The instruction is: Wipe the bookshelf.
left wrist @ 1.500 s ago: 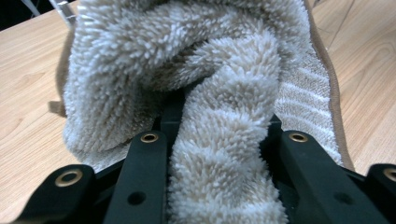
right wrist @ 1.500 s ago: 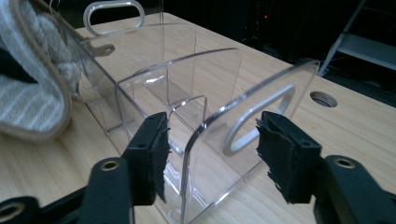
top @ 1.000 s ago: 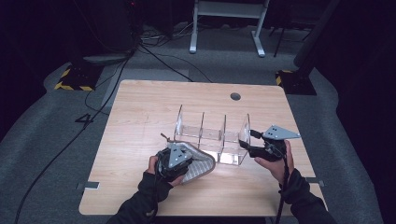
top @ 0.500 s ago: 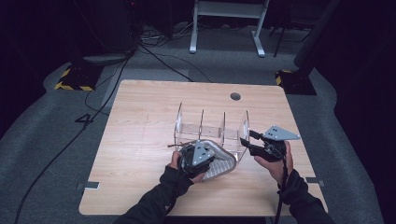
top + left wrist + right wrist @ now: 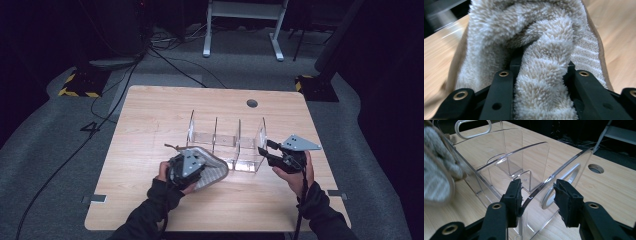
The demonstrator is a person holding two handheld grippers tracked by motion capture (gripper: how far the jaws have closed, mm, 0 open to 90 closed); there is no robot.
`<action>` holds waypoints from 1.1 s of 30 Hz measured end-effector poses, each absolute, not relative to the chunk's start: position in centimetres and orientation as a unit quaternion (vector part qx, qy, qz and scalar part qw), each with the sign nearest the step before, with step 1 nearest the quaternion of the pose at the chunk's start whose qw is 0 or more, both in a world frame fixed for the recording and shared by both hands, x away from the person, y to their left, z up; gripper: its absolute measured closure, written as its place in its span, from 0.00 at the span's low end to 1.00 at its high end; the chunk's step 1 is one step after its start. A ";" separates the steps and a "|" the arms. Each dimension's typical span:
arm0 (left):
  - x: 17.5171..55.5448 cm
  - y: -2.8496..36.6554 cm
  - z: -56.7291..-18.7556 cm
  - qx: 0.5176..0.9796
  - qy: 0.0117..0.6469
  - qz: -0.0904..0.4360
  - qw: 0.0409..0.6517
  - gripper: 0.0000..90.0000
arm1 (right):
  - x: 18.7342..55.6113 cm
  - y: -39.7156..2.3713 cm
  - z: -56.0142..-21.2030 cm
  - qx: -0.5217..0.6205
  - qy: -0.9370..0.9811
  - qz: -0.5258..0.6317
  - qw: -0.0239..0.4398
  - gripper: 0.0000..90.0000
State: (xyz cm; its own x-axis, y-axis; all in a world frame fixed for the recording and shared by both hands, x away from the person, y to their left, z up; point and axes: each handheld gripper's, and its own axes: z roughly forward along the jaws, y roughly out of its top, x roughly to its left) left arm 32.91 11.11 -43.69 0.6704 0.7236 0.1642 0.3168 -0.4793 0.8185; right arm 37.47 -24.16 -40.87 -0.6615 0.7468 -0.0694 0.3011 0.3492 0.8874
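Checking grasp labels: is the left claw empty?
No. The left claw is shut on the fleecy slipper, whose pile bulges between its jaws.

You see a fluffy beige terry cloth (image 5: 544, 57) with a ribbed woven edge, a glossy clear-plastic divider rack (image 5: 506, 167), matt black jaws, pale wood-grain table (image 5: 150, 115).

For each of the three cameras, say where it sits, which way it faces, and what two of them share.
High view: above the person's side, facing forward and down on the table; both forearms, left claw and right claw show.
Left gripper view: on the left claw, looking along its jaws, shut on the fleecy slipper.
Right gripper view: on the right claw, its jaws, just closing, astride an end wall of the clear rack.
Shared: slipper and rack appear in the high and right gripper views.
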 end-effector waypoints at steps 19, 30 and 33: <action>33.4 3.8 -43.5 0.828 0.242 0.220 0.456 0.74 | 37.3 -24.0 -40.9 0.334 0.784 0.460 0.248 0.64; 33.7 -4.3 -44.9 0.854 0.175 0.218 0.438 0.74 | 37.4 -24.0 -41.0 0.326 0.784 0.463 0.253 0.65; 33.8 -5.1 -45.1 0.856 0.174 0.214 0.438 0.74 | 37.3 -23.9 -40.9 0.325 0.785 0.462 0.255 0.66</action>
